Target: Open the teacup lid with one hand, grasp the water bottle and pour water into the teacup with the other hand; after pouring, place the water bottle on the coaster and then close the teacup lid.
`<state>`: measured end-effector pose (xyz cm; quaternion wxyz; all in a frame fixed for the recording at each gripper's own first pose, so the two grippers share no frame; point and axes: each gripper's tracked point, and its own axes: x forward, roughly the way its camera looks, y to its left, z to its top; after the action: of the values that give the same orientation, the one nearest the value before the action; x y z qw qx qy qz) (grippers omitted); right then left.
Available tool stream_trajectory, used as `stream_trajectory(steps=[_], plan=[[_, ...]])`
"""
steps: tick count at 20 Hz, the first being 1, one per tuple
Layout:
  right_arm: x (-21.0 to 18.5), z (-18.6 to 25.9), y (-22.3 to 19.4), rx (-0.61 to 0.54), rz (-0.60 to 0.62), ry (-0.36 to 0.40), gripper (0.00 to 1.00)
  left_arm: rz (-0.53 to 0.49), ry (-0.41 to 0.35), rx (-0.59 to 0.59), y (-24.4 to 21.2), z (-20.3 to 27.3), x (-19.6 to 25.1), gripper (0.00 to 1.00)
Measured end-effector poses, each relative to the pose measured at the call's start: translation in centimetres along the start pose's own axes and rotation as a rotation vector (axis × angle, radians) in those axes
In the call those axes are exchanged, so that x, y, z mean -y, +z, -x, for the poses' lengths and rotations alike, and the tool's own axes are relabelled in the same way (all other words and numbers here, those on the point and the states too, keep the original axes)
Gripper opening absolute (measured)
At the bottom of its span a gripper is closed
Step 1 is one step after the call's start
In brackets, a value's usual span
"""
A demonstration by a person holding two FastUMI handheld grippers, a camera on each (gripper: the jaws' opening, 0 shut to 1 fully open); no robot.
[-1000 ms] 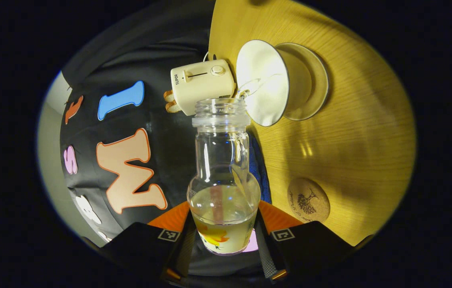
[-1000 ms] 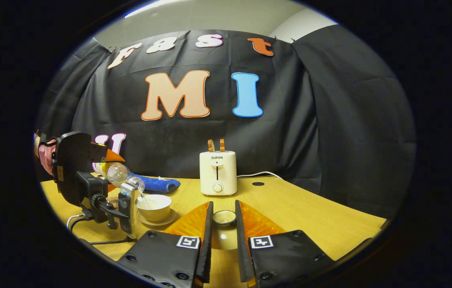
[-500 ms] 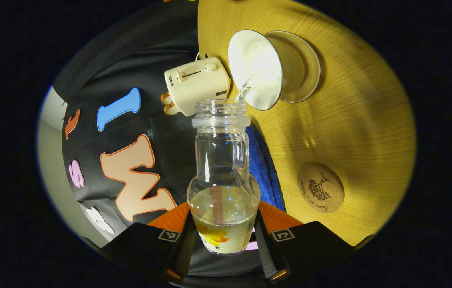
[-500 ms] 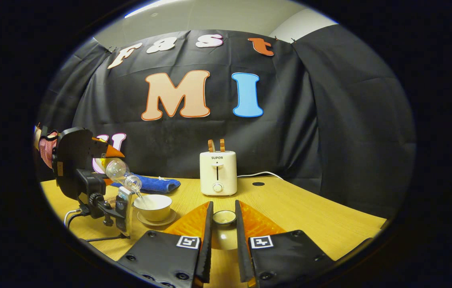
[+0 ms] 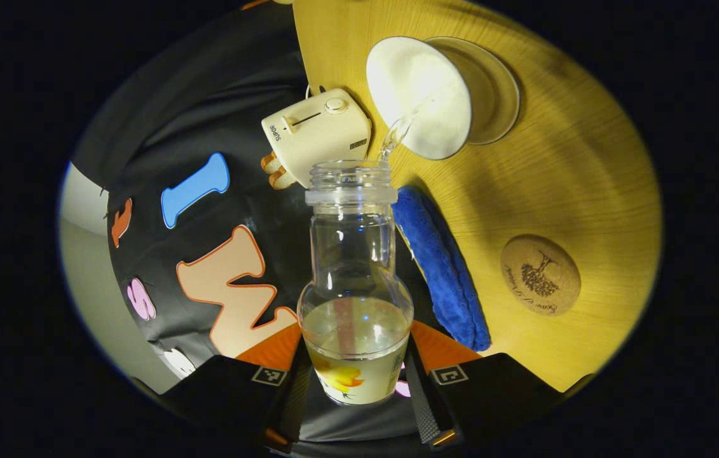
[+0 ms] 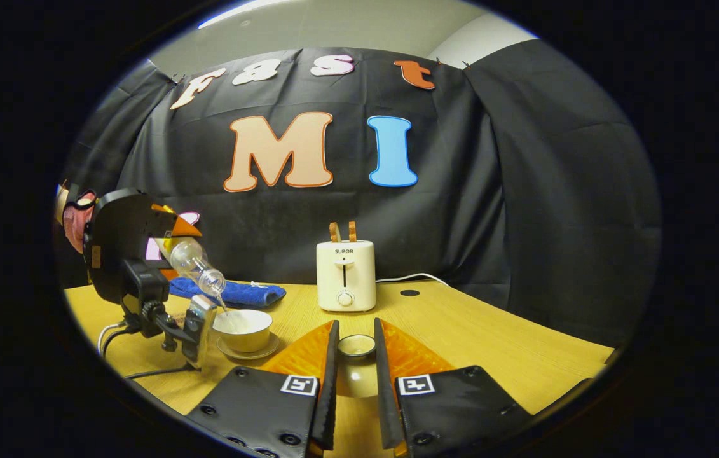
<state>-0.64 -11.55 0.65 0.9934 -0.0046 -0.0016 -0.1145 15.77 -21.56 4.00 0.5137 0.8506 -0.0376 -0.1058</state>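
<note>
Bottle (image 5: pixel 355 280) tilted over teacup (image 5: pixel 419 95), clamped in L tool (image 5: pixel 355 381); R tool (image 6: pixel 355 356) gripping lid (image 6: pixel 356 345).

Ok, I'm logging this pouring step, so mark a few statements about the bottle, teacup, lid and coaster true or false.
1. The left gripper holds the water bottle tilted over the teacup. True.
2. The bottle stands on the coaster. False: the coaster is bare.
3. The right gripper holds the teacup lid between its fingers. True.
4. The teacup sits directly on the table. False: it sits on a saucer.
5. The toaster holds nothing. False: slices stick up.
</note>
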Motion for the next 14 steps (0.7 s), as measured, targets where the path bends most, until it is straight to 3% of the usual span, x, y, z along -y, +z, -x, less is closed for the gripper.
stream_trajectory(steps=[8,14], plan=[[0.0,0.0,0.0,0.000,0.000,0.000,0.30,-0.038,0.040,-0.008,-0.4,0.1,-2.5,0.67],[0.0,0.0,0.0,0.000,0.000,0.000,0.31,0.024,0.007,0.003,0.4,0.2,-1.0,0.67]])
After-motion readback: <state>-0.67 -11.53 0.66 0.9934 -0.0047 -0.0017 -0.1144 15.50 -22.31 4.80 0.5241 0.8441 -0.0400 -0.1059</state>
